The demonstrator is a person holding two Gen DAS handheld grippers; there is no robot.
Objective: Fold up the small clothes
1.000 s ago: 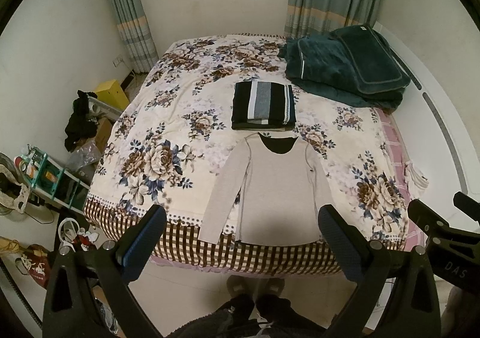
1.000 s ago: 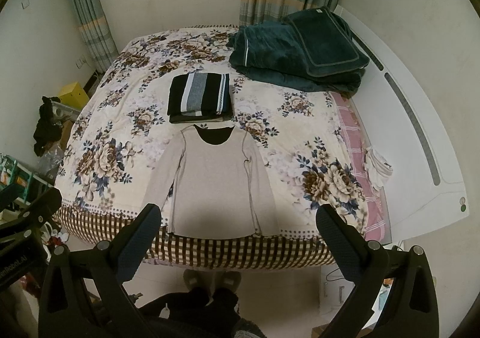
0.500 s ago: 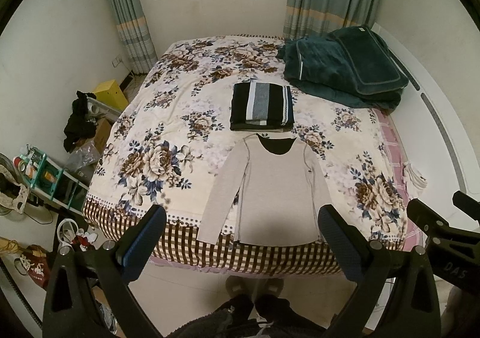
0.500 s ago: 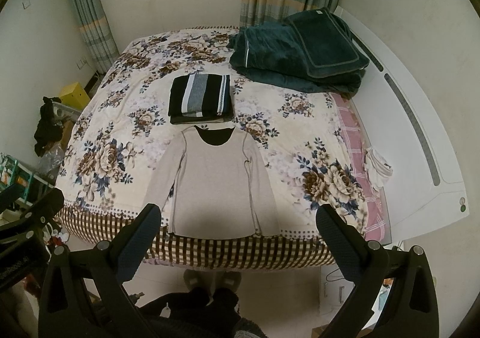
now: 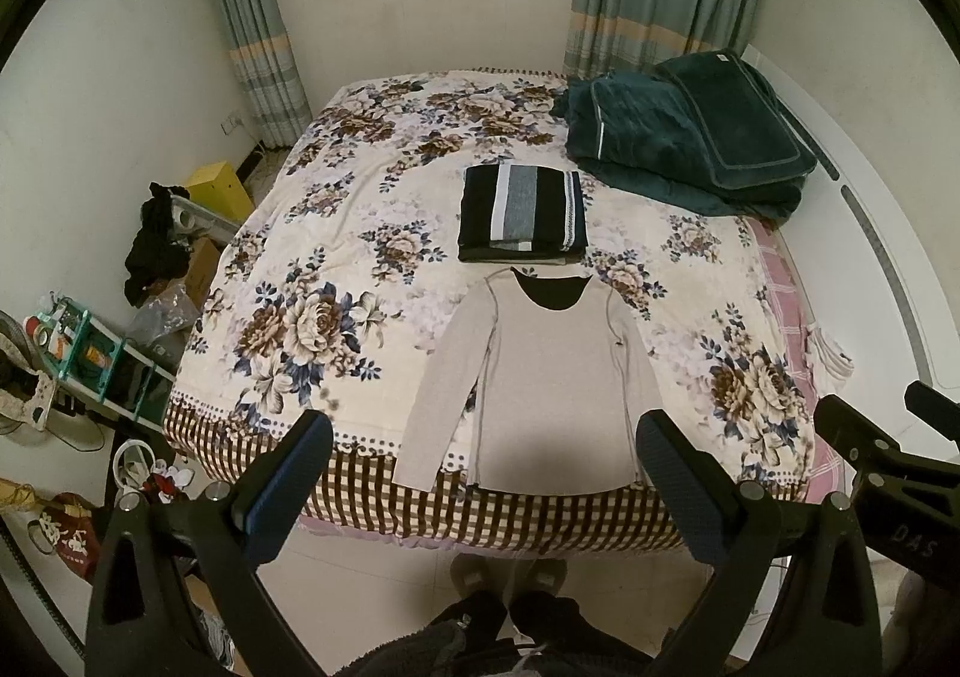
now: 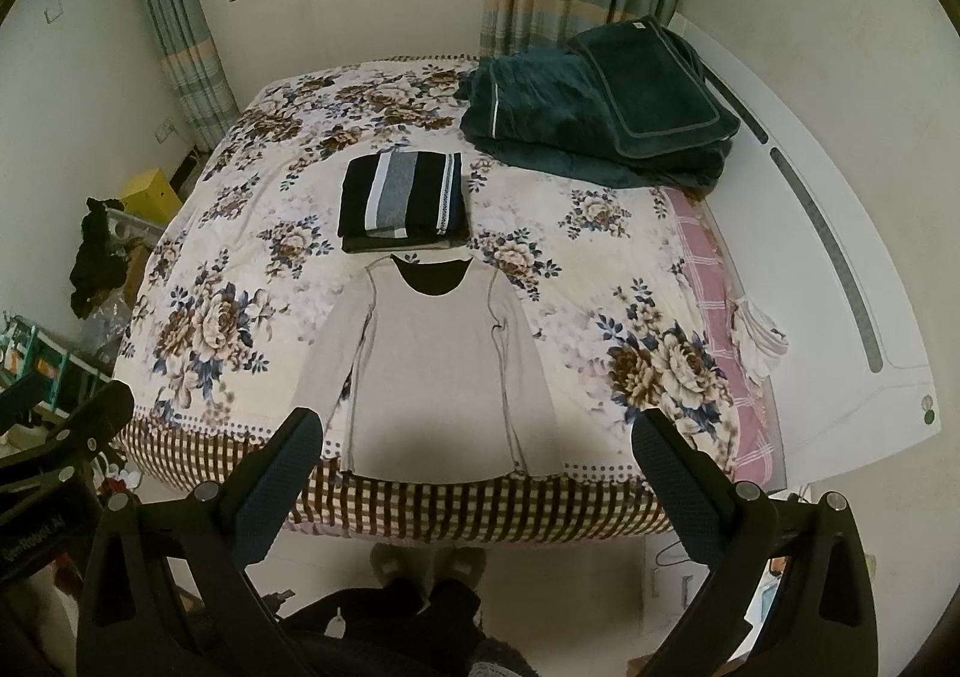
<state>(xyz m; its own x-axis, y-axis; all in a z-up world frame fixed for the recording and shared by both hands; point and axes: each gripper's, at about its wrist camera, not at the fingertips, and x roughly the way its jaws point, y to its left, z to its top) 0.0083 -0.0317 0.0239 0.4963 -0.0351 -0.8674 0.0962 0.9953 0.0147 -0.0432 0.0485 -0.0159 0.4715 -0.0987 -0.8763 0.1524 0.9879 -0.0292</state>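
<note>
A beige long-sleeved top (image 5: pixel 549 383) lies flat, face up, at the near edge of the floral bed (image 5: pixel 336 269), neck toward the window; it also shows in the right wrist view (image 6: pixel 432 371). Just beyond its collar sits a folded pile of black, grey and white striped clothes (image 5: pixel 521 212), also visible in the right wrist view (image 6: pixel 403 200). My left gripper (image 5: pixel 483 467) is open and empty, held high above the bed's near edge. My right gripper (image 6: pixel 477 464) is open and empty at the same height, beside the left one.
Dark green folded blankets (image 5: pixel 690 137) lie at the bed's far right by the white headboard (image 6: pixel 840 233). A yellow box (image 5: pixel 219 191), dark clothes, and a teal rack (image 5: pixel 96 365) crowd the floor on the left. The person's slippered feet (image 6: pixel 429 560) stand at the bed's foot.
Both grippers have shifted only slightly; the bed sits marginally lower in the left view. The top and the pile have not moved.
</note>
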